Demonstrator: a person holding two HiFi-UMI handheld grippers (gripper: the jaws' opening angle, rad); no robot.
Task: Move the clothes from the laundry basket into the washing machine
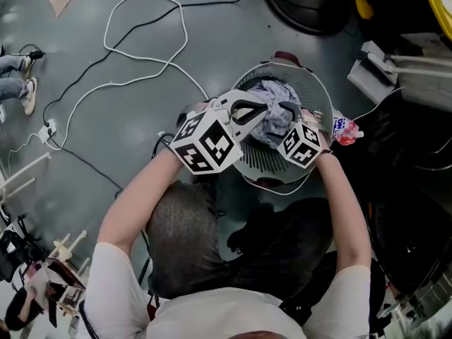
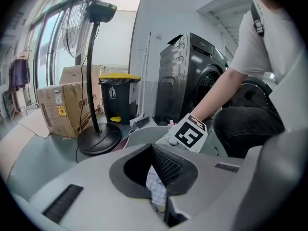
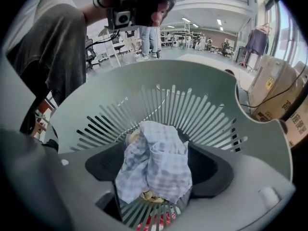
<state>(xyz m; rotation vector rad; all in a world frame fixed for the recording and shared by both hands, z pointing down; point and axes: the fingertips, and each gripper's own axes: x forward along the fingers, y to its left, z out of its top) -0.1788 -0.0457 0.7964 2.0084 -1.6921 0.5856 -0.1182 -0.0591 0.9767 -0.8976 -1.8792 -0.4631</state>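
Note:
A grey slatted laundry basket [image 1: 321, 94] stands on the floor in front of me, and both grippers reach into it. It holds a blue-white checked cloth [image 1: 272, 104], bunched up. My left gripper [image 1: 263, 111] comes in from the left; in the left gripper view its jaws [image 2: 151, 150] meet at the tips with checked cloth [image 2: 156, 189] caught between them. My right gripper [image 3: 156, 168] points steeply down with its jaws apart on either side of the cloth [image 3: 156, 158], pads not pressing it. The dark washing machine [image 2: 192, 76] stands behind the basket [image 2: 144, 134].
A red patterned item [image 3: 156, 220] lies under the cloth on the basket floor [image 3: 192, 105]. A fan stand's round base [image 2: 98, 141], a yellow-lidded bin [image 2: 118, 97] and cardboard boxes [image 2: 62, 107] stand near the machine. Cables [image 1: 141, 55] snake over the floor, and a red-white packet [image 1: 345, 129] lies beside the basket.

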